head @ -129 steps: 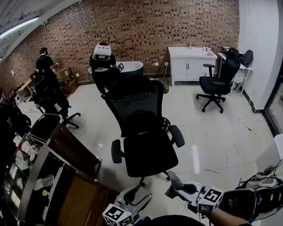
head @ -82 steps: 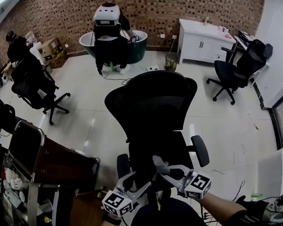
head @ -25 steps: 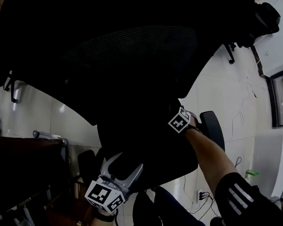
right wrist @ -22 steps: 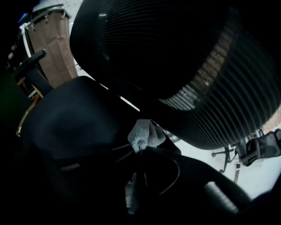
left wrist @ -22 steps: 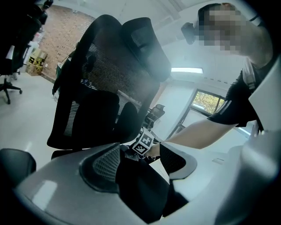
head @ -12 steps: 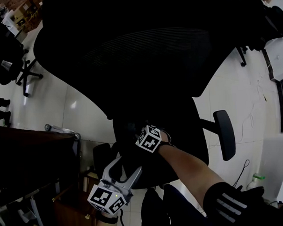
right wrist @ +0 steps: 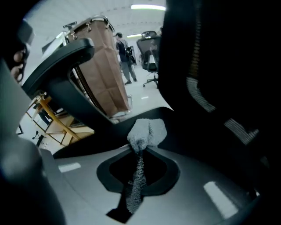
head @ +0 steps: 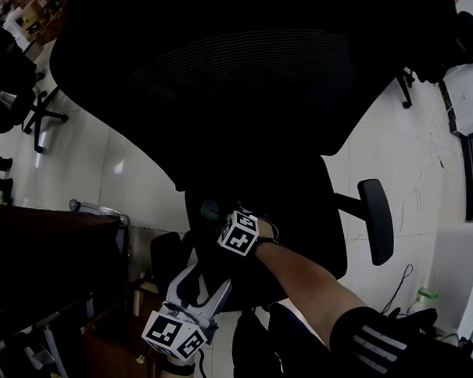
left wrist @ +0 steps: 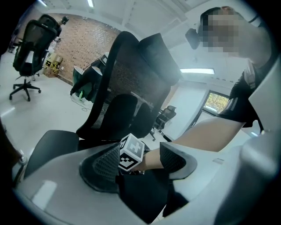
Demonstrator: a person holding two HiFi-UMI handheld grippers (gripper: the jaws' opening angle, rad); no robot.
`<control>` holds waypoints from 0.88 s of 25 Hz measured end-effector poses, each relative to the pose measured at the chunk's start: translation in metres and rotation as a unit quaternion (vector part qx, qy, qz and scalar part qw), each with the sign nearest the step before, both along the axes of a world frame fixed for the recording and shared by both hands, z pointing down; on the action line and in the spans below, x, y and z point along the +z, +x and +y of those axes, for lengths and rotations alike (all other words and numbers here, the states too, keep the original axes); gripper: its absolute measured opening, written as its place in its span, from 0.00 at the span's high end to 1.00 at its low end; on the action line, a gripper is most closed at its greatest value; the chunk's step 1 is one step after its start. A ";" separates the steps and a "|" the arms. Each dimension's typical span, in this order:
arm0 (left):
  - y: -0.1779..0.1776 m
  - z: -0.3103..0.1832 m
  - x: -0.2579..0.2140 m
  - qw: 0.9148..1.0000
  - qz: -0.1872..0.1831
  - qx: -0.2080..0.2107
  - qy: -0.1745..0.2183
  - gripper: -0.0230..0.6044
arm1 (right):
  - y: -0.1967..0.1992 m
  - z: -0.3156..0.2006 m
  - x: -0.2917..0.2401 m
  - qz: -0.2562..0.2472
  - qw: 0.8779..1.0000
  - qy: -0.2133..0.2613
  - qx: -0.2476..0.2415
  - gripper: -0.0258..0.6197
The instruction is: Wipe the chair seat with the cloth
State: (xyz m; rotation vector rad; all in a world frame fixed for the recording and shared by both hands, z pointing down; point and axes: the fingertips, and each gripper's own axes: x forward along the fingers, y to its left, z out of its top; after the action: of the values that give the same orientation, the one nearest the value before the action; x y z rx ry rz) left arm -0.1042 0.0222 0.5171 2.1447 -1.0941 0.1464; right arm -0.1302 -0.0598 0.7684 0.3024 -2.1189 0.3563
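Floor tiles (head: 94,163) shine white around the black chair seat (head: 304,220), and a brown cabinet (head: 59,255) stands just beside it. The head view looks down over the tall chair back (head: 239,74). Only the right gripper view shows the cloth (right wrist: 147,132): the right gripper (right wrist: 139,149) pinches it tight, and its fluffy end rests on the seat. Only the left gripper view shows a brick wall (left wrist: 81,44) far off. The left gripper (left wrist: 140,165) hangs near the seat's front edge, jaws wide apart with nothing in them. Half a second ago the right gripper was a little more to the right.
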 end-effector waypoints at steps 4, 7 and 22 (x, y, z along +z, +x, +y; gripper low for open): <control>0.024 -0.002 -0.004 1.000 0.007 0.024 0.000 0.47 | 0.091 -0.023 0.018 0.070 0.996 0.001 0.049 0.92; 0.045 -0.004 -0.006 0.999 0.012 0.044 0.003 0.47 | 0.172 -0.042 0.021 0.109 0.990 0.009 0.090 0.92; 0.052 0.005 -0.003 0.998 0.004 0.061 -0.005 0.47 | 0.141 -0.025 -0.021 0.046 0.995 0.000 0.094 0.92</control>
State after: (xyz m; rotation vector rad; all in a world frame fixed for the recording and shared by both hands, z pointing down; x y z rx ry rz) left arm -0.0522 0.0276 0.5146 2.2026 -0.9550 0.1986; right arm 0.0110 -0.0846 0.7471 0.5112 -2.0058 0.4425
